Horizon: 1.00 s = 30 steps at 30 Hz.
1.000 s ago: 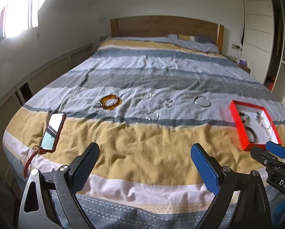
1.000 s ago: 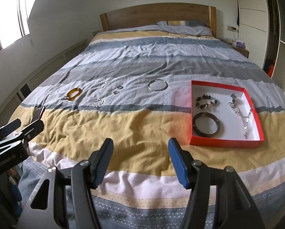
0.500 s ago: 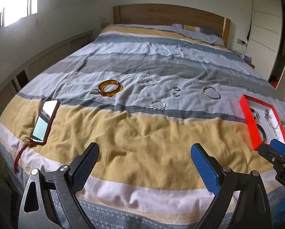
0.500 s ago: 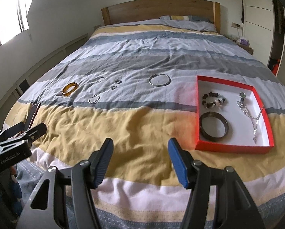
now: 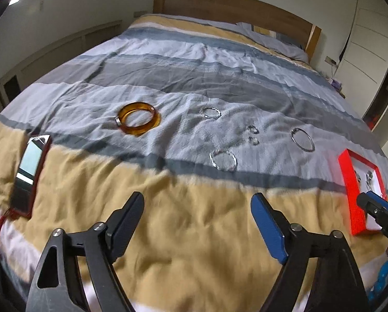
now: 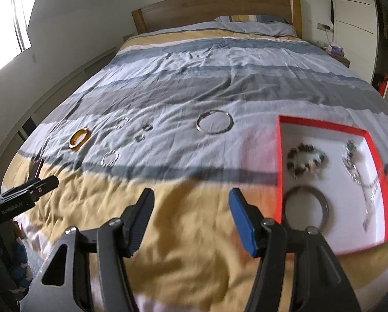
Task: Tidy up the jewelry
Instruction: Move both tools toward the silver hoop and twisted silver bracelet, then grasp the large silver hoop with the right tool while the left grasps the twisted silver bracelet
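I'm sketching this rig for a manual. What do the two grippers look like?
The left gripper and right gripper match: black triangular cut-out frames with silver pivot screws, one finger with a black ribbed pad, the other with a blue pad. Partly legible white lettering marks their sides.

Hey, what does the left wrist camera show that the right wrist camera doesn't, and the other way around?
Only the left wrist view shows the phone face up, plainly, on the yellow stripe. Only the right wrist view shows the whole inside of the red box: a bead bracelet, a dark bangle and a chain. Both show the amber bangle, the silver bangle, the smaller silver pieces, and the other gripper at the edge; left gripper and right gripper have open jaws.
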Available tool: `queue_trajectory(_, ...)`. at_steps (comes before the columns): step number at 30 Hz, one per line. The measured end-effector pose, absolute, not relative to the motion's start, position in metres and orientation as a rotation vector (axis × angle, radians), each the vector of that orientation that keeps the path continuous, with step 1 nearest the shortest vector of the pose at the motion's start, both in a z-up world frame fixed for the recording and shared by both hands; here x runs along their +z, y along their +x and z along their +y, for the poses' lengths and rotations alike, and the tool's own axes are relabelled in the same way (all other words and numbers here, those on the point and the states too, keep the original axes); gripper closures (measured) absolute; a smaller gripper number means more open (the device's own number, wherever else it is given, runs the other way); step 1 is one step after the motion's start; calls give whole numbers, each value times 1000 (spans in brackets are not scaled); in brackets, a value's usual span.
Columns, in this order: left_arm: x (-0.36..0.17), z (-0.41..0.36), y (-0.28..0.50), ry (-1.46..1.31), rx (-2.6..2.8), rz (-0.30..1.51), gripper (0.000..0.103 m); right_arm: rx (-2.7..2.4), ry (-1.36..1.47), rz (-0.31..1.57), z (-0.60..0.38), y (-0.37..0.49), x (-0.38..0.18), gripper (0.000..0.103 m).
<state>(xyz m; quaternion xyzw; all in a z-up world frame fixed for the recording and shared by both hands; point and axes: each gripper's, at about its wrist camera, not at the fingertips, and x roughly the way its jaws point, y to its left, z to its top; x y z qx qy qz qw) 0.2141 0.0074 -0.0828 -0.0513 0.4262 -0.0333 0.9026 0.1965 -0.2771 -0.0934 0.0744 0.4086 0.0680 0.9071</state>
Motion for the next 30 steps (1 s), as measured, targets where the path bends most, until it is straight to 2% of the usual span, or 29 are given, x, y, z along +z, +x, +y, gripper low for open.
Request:
queue_trajectory(9, -119, -7, 285, -121, -121, 959, 38, 115, 165, 860, -291, 279, -112, 45)
queue_trajectory(19, -153, -5, 312, -136, -137, 994, 41, 120, 167, 923, -290, 359, -149, 45)
queue_trajectory(28, -159, -12, 317, -91, -127, 972, 45, 160, 179, 908, -278, 375, -155, 45)
queue_trajectory(30, -160, -13, 318, -86, -126, 968, 48, 192, 170, 892, -272, 376, -155, 45)
